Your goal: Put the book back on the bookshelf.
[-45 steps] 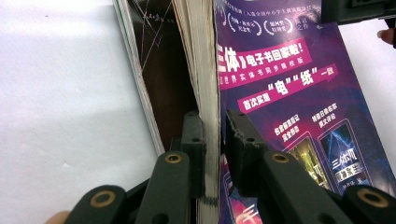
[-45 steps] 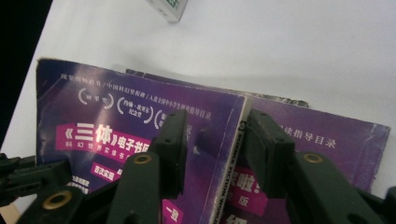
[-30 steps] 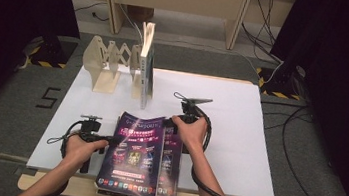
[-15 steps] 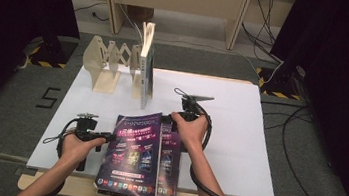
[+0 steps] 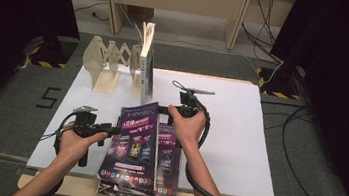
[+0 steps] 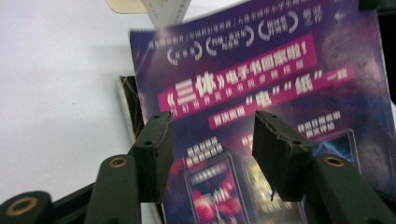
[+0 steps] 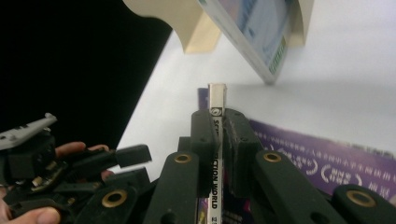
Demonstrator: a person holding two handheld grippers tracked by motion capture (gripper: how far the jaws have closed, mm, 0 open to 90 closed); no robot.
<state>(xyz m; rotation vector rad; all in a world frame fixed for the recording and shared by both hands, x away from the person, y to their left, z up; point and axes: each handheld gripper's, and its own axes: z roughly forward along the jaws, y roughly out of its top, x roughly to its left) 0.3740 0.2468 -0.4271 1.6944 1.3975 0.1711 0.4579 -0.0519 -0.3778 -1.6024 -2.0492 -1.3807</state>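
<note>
Now, near table edge: magazine [image 5: 139, 146] tipped up off stack [image 5: 165, 177], spine pinched in right gripper [image 7: 217, 140]. Left gripper [image 6: 212, 149] jaws just spread, nothing between, cover just beyond. Advice was: keep pinch firm, steady cover, lift toward far rack [image 5: 108, 64] beside standing book [image 5: 145, 64].

Lab-like recording space: black curtains [image 5: 16, 18], cables on carpet [image 5: 298, 143], hazard-taped stand feet [image 5: 45, 63].

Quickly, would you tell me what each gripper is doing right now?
Left gripper: open, jaws just opening, clamping nothing.
Right gripper: shut on the magazine spine.
</note>
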